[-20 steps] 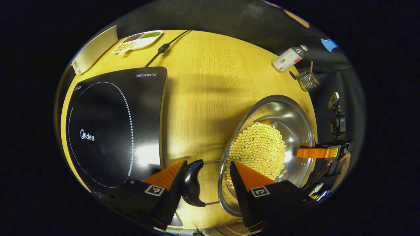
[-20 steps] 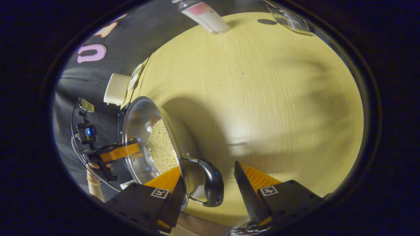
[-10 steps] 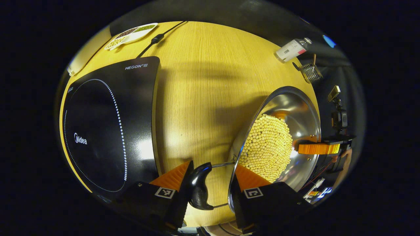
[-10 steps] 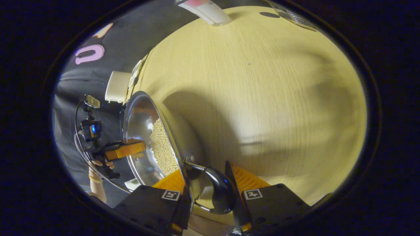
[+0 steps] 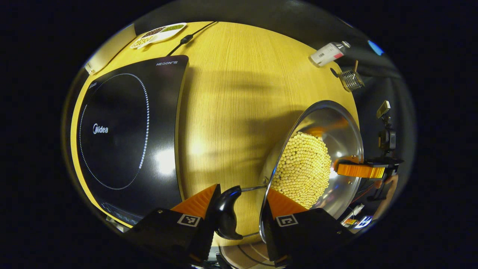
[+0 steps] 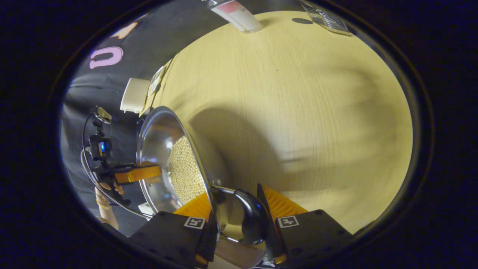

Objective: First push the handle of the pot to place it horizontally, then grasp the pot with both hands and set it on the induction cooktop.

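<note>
Gripping the pot (image 5: 328,127) handles, both grippers' fingers (image 5: 199,198) straddle its rim.

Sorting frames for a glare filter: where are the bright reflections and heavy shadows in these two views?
Left gripper view: a white glare patch on the induction cooktop near its edge, small highlights inside the pot, a broad soft shadow across the table. Right gripper view: the pot throws a large dark shadow onto the table; fisheye bends the table's edge.

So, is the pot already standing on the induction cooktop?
No, the pot is beside the induction cooktop, over bare table.
</note>
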